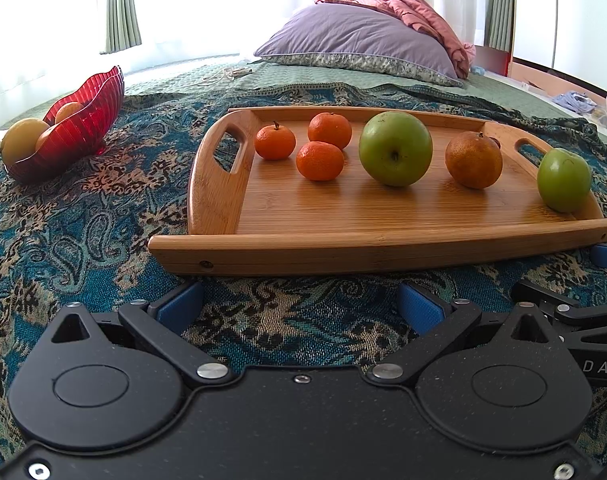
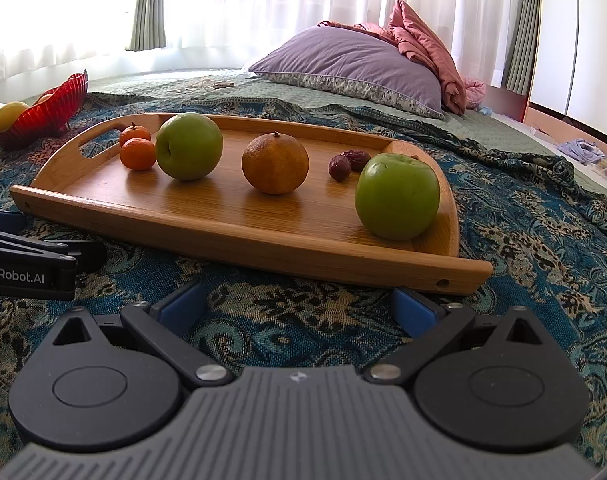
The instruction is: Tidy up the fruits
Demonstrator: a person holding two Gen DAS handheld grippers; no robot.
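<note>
A wooden tray lies on the patterned blanket. It holds three small mandarins, a large green apple, a dull orange, a second green apple and two dark dates. A red glass bowl with yellow-orange fruit stands at the far left. My left gripper is open and empty, just before the tray's near edge. My right gripper is open and empty, also before the tray.
A purple pillow and pink bedding lie at the back of the bed. A cable lies behind the tray. The other gripper shows at the right edge of the left view and at the left edge of the right view.
</note>
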